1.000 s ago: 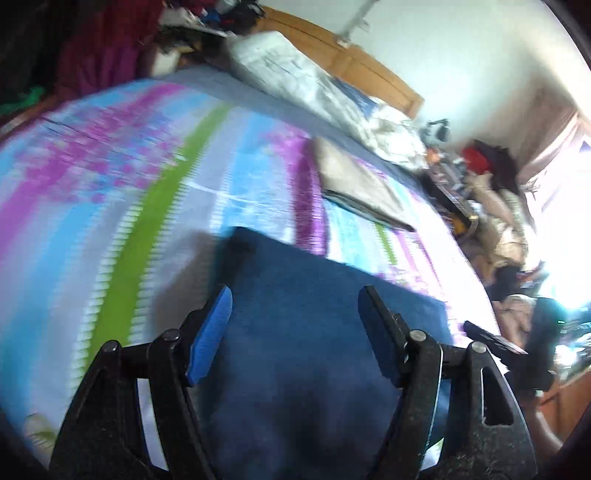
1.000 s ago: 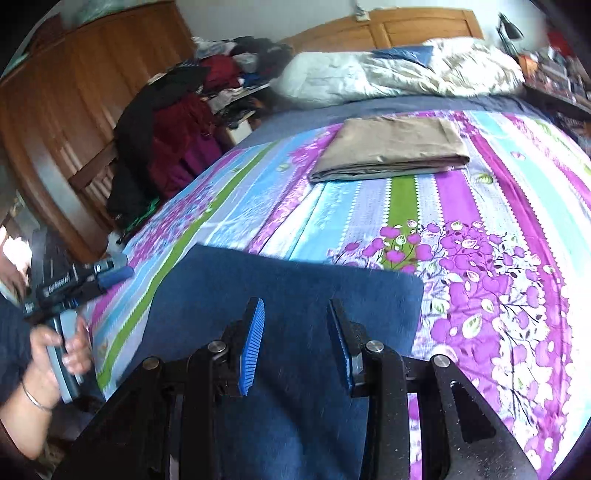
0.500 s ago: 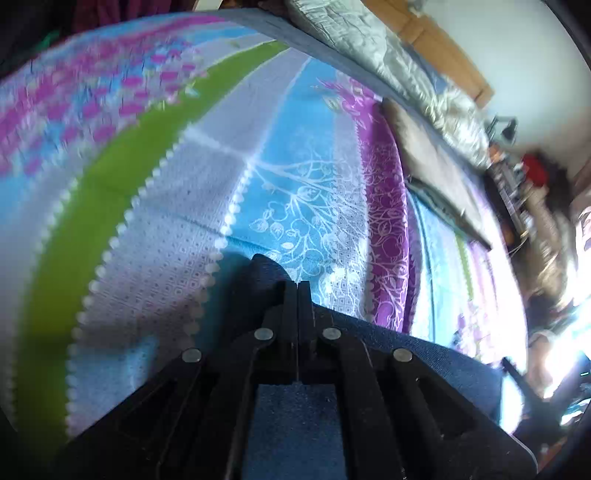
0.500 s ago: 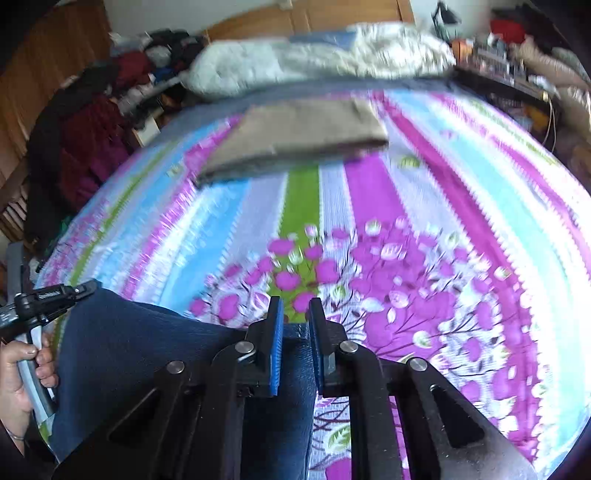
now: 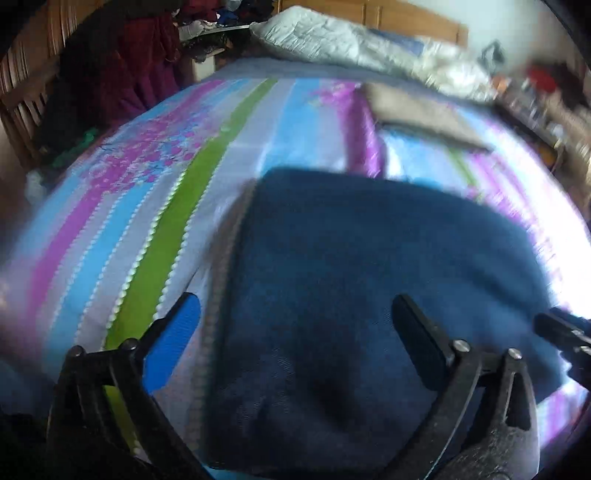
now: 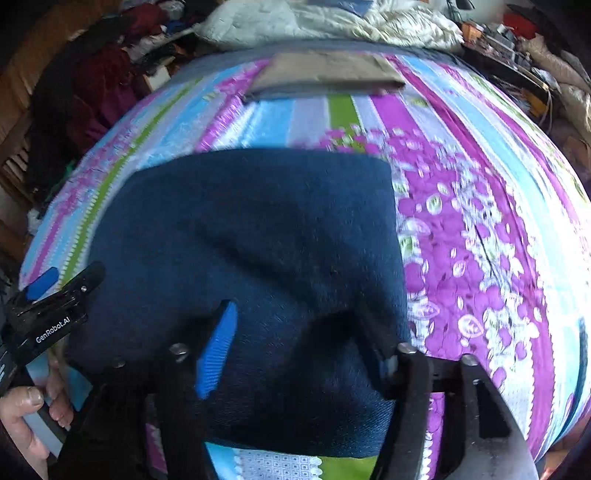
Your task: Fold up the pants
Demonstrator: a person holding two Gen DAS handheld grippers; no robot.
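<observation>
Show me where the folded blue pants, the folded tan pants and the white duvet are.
folded blue pants (image 6: 258,229): right wrist view, middle of top layer.
folded tan pants (image 6: 325,72): right wrist view, centre of top surface.
white duvet (image 6: 332,22): right wrist view, middle of its bulk.

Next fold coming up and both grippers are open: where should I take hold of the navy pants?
Probably the two far corners of the navy pants: left gripper on the far-left corner, right gripper on the far-right. The pants lie as a flat rectangle on the striped bedsheet, so slide fingers under each corner from outside.
</observation>
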